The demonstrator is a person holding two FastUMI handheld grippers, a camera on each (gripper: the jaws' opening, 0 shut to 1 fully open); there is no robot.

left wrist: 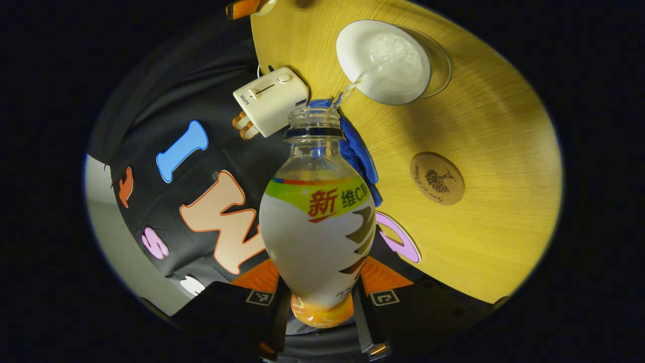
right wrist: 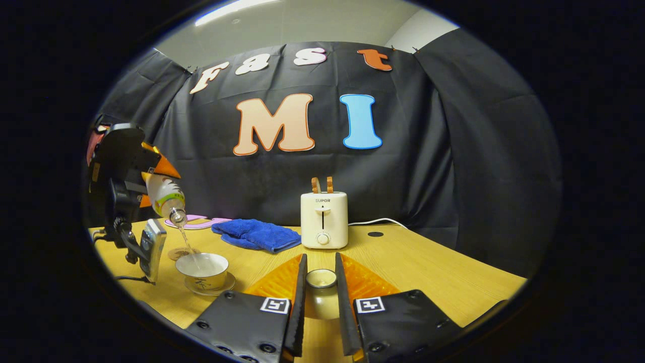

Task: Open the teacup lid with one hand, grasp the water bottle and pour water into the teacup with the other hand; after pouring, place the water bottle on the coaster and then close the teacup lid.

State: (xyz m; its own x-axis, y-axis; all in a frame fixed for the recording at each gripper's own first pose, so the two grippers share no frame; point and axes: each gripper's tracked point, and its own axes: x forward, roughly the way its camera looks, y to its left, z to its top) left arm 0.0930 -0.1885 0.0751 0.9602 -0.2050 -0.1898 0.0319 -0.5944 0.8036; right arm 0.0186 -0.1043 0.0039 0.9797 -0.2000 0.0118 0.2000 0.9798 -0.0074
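A: Wood-grain table [right wrist: 403, 262]. Left gripper [left wrist: 322, 302], fingers clamped on water bottle [left wrist: 317, 227], tilted; stream running into teacup [left wrist: 385, 63].
B: Right gripper [right wrist: 321, 302]?
A: Fingers narrow, pinching teacup lid [right wrist: 321, 278], held off the table, apart from the teacup. Coaster [left wrist: 437, 178] bare, near the teacup. Toaster [right wrist: 324, 220] and blue cloth [right wrist: 257, 234] behind.

Toaster [right wrist: 324, 220] sits at the back of the table [right wrist: 428, 262] with two toast slices [right wrist: 322, 184] poking out, blue cloth [right wrist: 256, 235] just left of it.
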